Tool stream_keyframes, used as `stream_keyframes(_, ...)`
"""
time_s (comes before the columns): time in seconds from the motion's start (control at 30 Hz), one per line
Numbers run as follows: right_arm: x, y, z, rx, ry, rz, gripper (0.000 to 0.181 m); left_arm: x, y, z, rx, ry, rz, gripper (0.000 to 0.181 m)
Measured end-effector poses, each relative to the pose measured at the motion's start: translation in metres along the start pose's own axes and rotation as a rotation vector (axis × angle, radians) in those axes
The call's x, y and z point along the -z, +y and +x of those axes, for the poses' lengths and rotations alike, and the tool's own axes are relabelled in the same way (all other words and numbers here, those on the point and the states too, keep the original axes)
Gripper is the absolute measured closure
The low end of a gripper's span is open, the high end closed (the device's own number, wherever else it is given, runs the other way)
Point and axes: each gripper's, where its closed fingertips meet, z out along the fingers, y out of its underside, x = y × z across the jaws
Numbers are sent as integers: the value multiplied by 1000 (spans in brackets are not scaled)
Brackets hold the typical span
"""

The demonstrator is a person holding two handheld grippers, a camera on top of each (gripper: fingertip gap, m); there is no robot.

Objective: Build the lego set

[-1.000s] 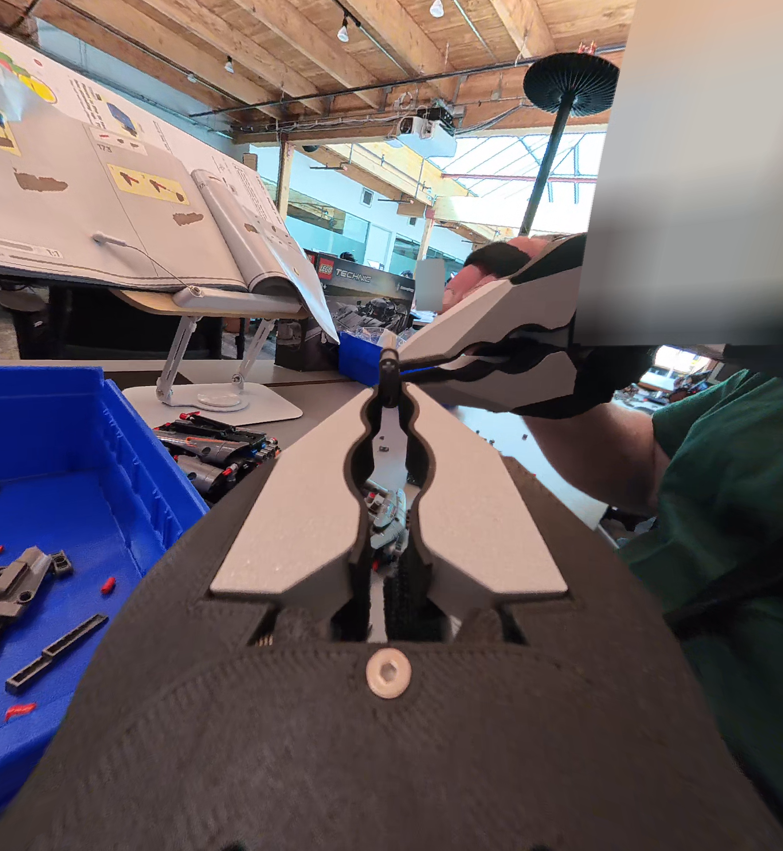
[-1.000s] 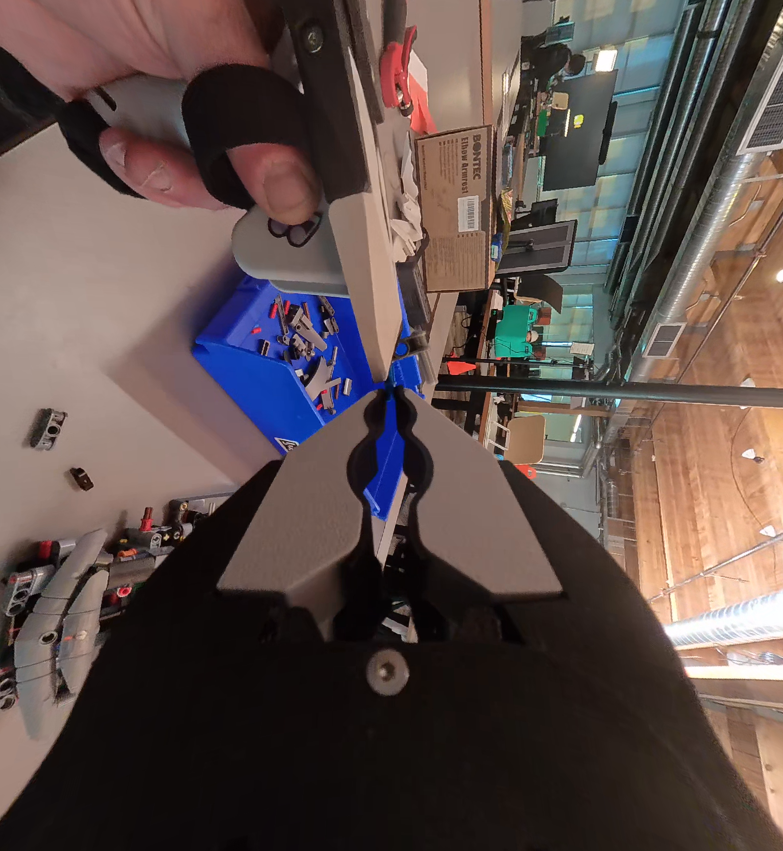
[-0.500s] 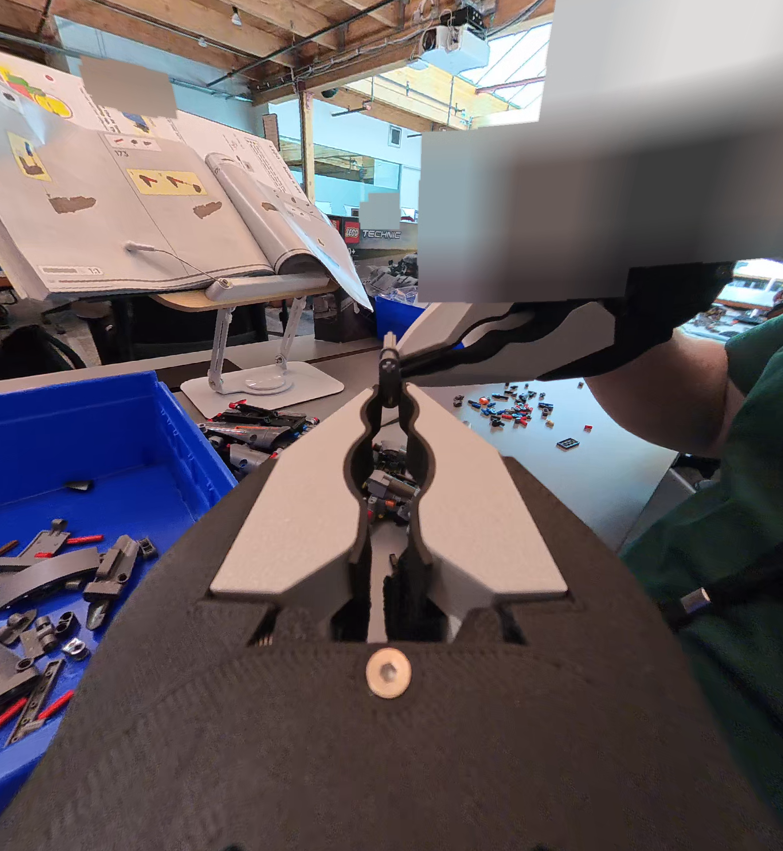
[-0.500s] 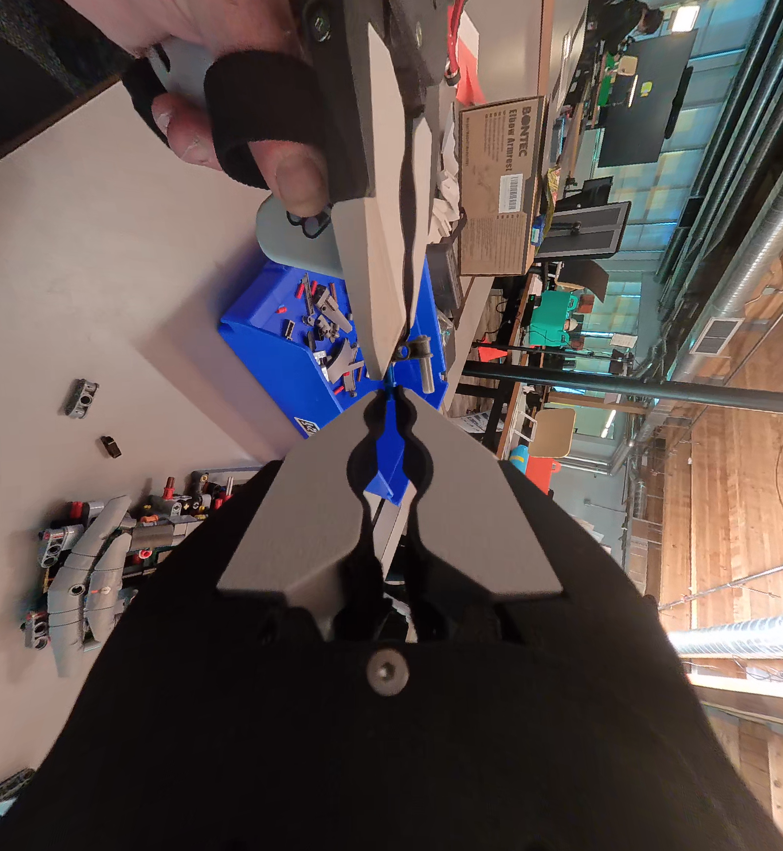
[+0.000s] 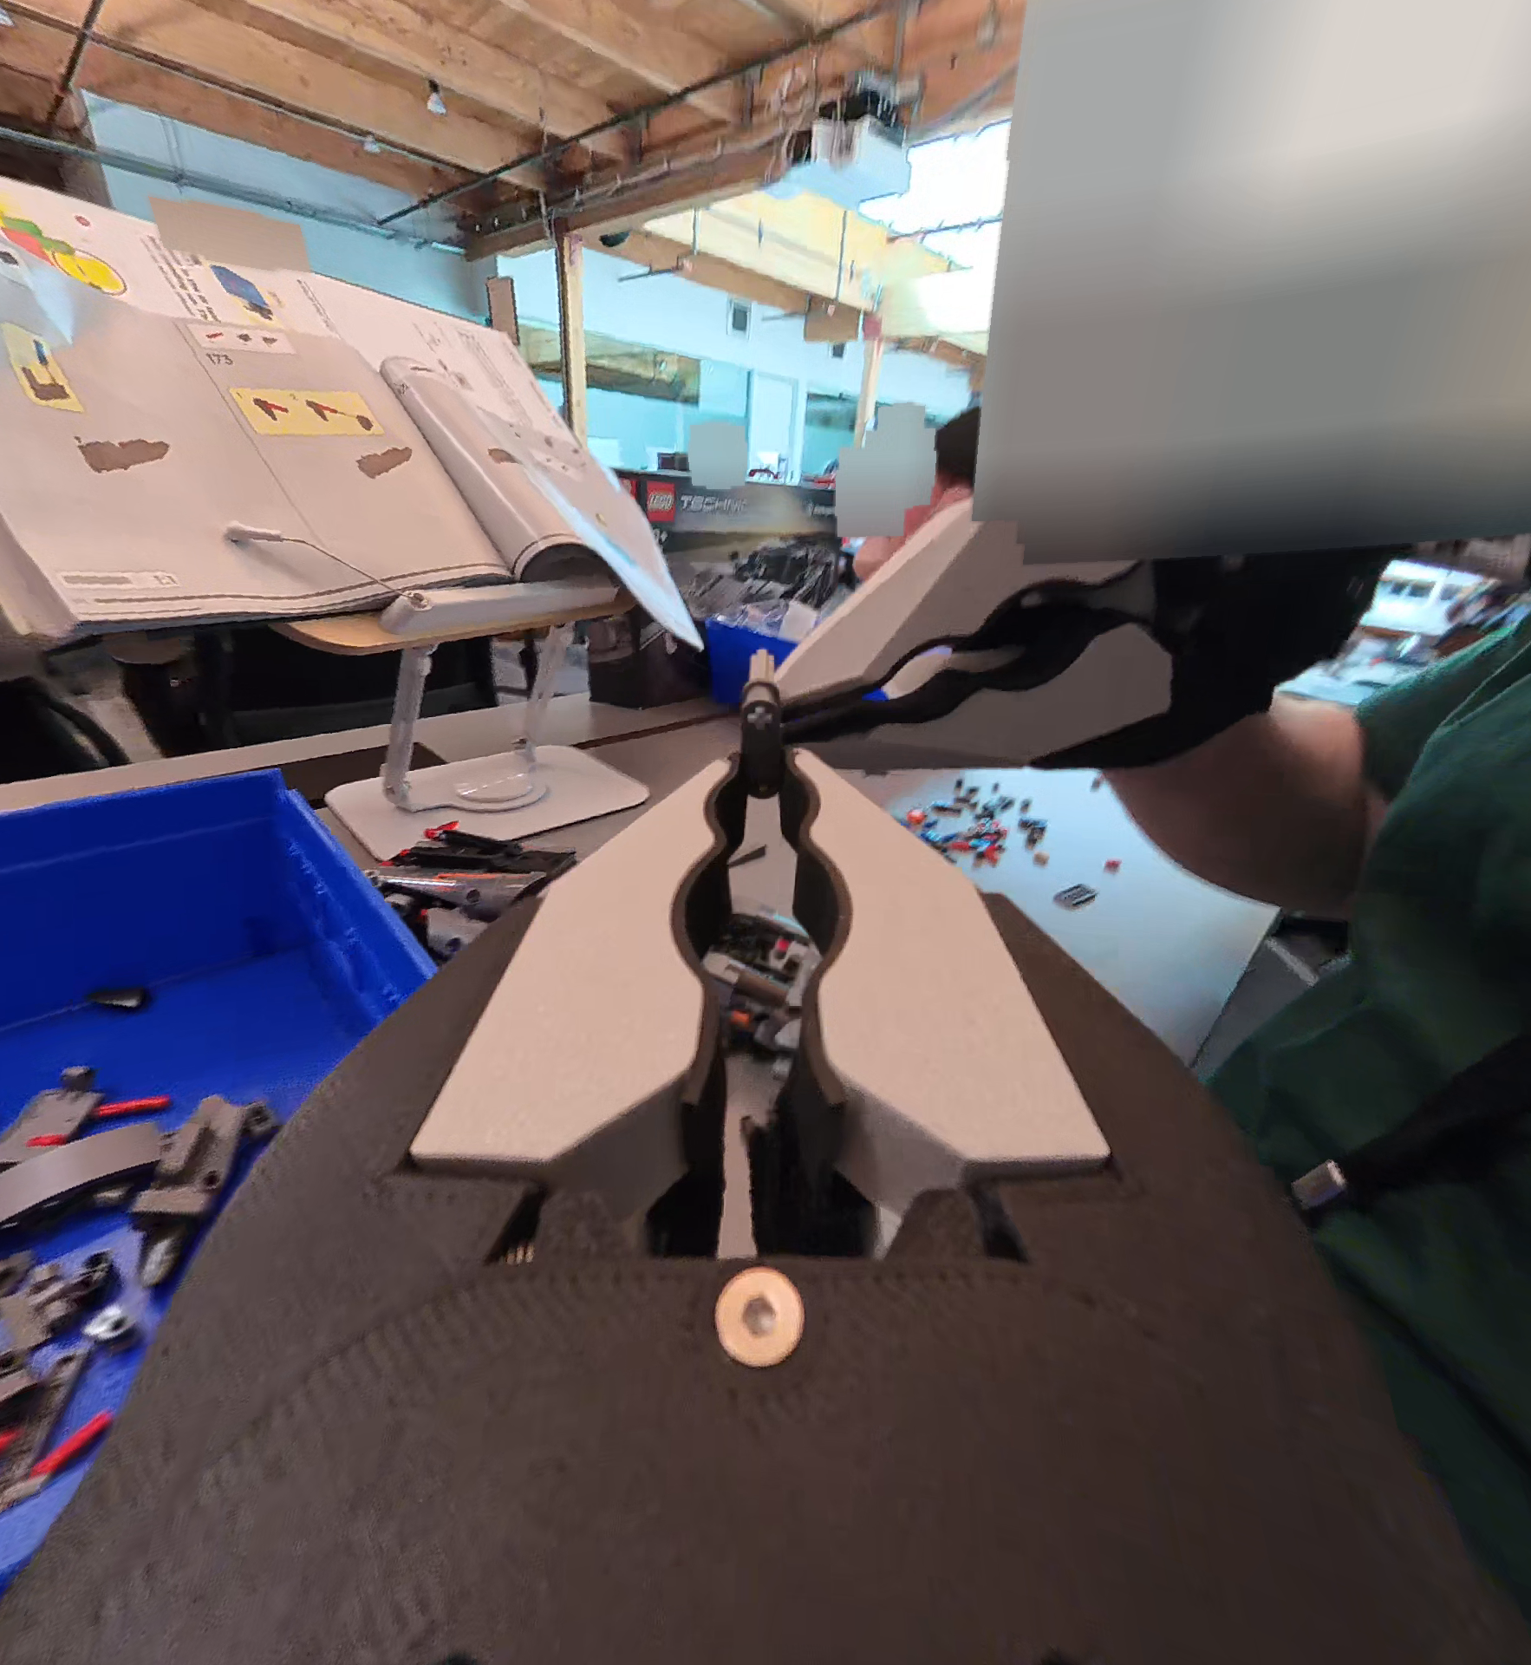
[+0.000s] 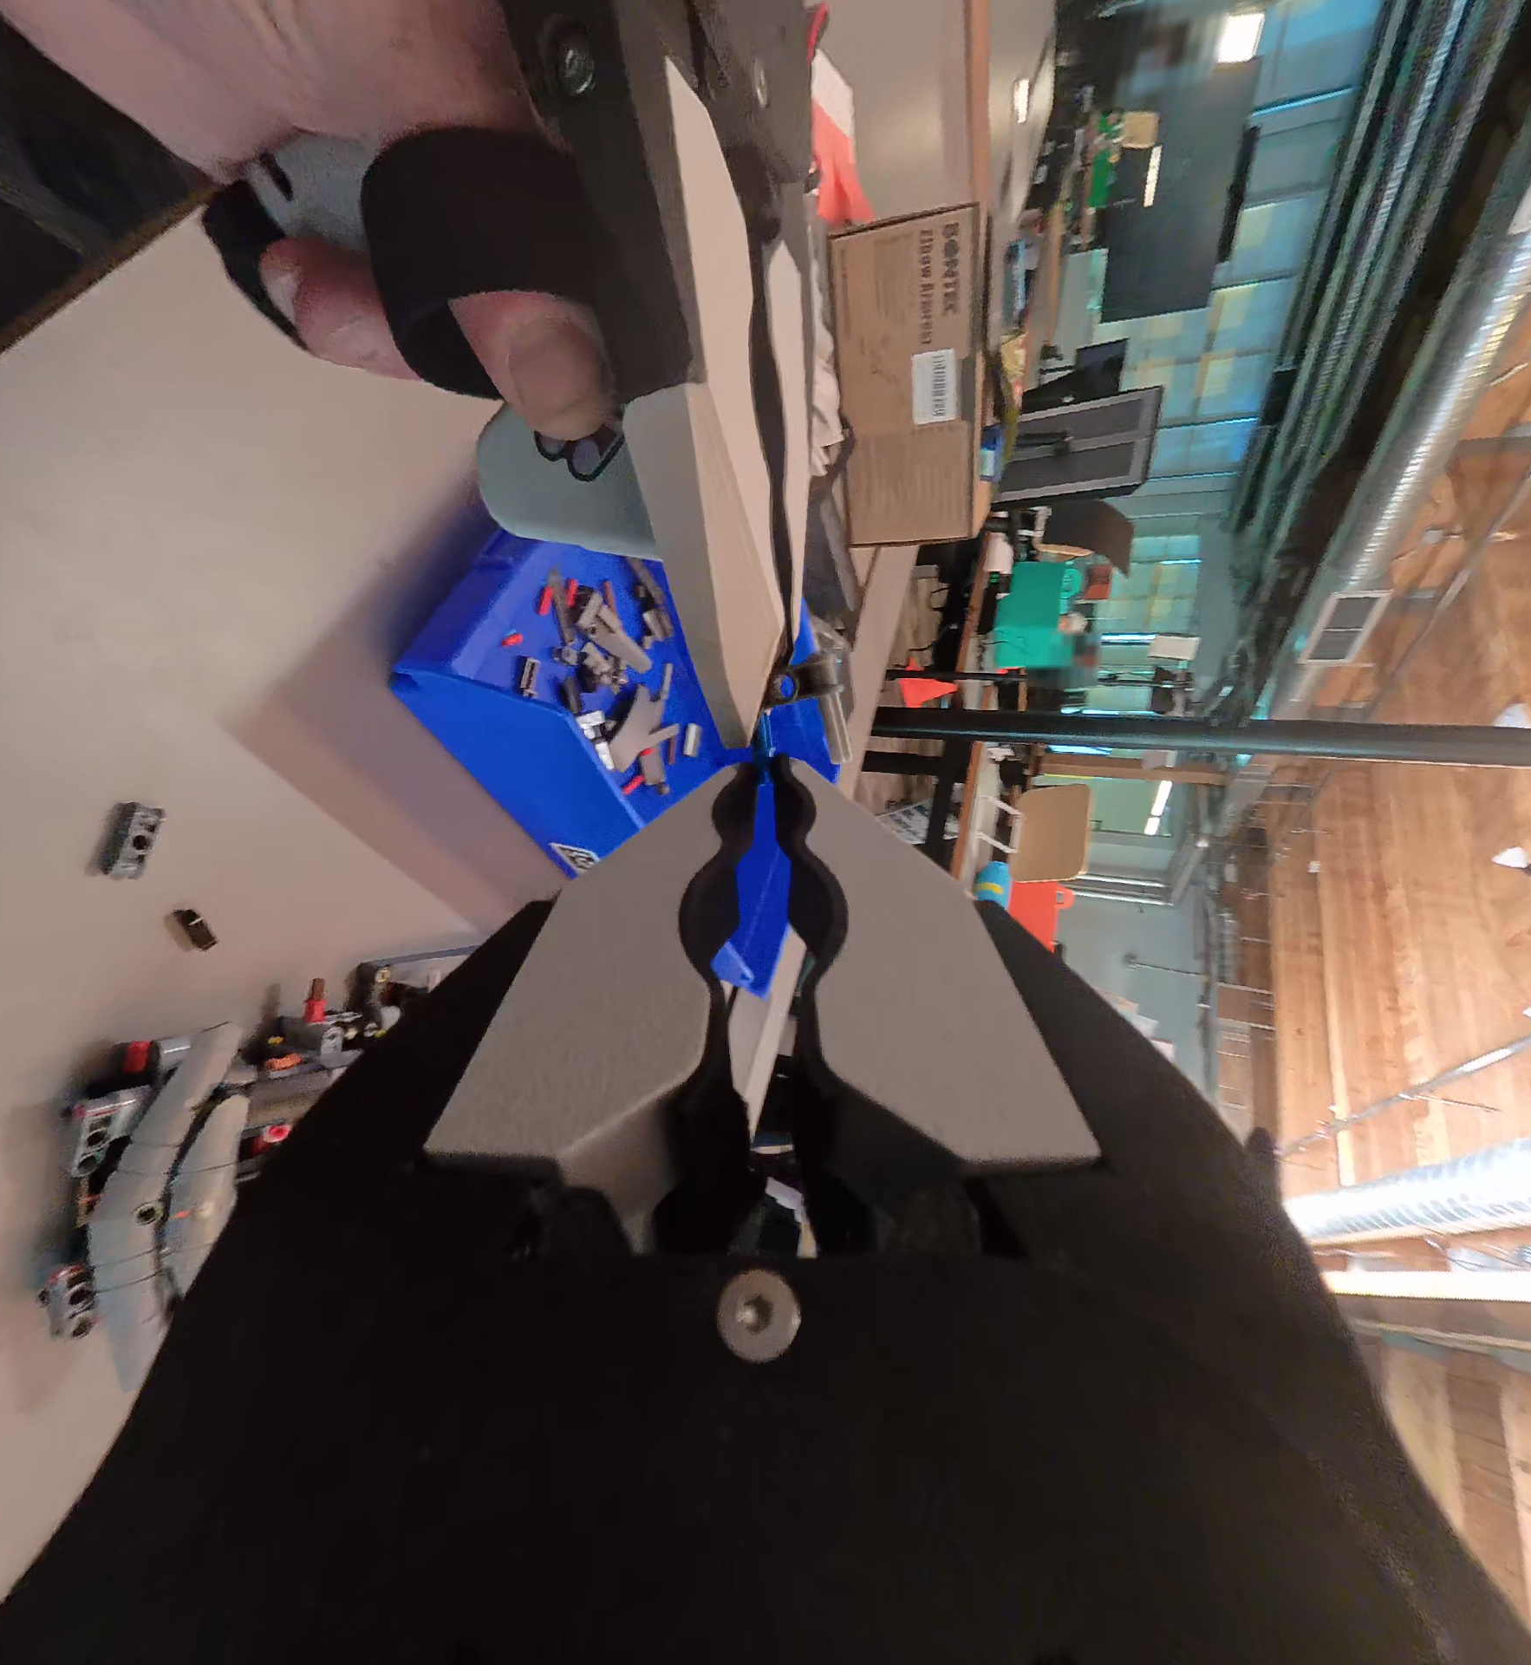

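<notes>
My left gripper is shut on a small dark grey connector with a short axle sticking out of it, held in the air above the table. My right gripper is shut on a small blue pin. The two grippers meet tip to tip: the right one comes in from the right in the left wrist view, and the left one comes down from the top in the right wrist view. The pin's end touches the connector. The part-built grey model lies on the table; it also shows in the left wrist view.
A blue bin with several grey, black and red parts stands at the left; it also shows in the right wrist view. An open instruction book rests on a stand behind it. Loose small parts lie at the right. A person's arm holds the right gripper. The tips of both grippers are at nearly the same place. From either gripper's tips it is about 20 cm to the part-built grey model.
Both grippers have stayed tip to tip while swinging together. The left view has tilted down toward the bin. The connector and its axle have come into sight beside the pin in the right view.
</notes>
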Motion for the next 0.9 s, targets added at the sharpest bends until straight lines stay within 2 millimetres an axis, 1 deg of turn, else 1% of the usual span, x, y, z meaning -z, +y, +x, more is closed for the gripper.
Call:
stream_keyframes(0.03,0,-1,1,12,18,-3,180,0,-1,0,27,13,18,176)
stream_keyframes(0.17,2,-3,3,43,43,14,181,1,-5,4,94,58,66,176)
stream_keyframes(0.53,8,-7,6,182,83,18,179,0,-9,8,245,135,97,177)
stream_keyframes(0.8,14,-10,6,160,75,55,181,-3,-11,15,236,145,95,177)
stream_keyframes(0.9,12,-10,6,126,63,55,181,-2,-11,13,248,139,108,177)
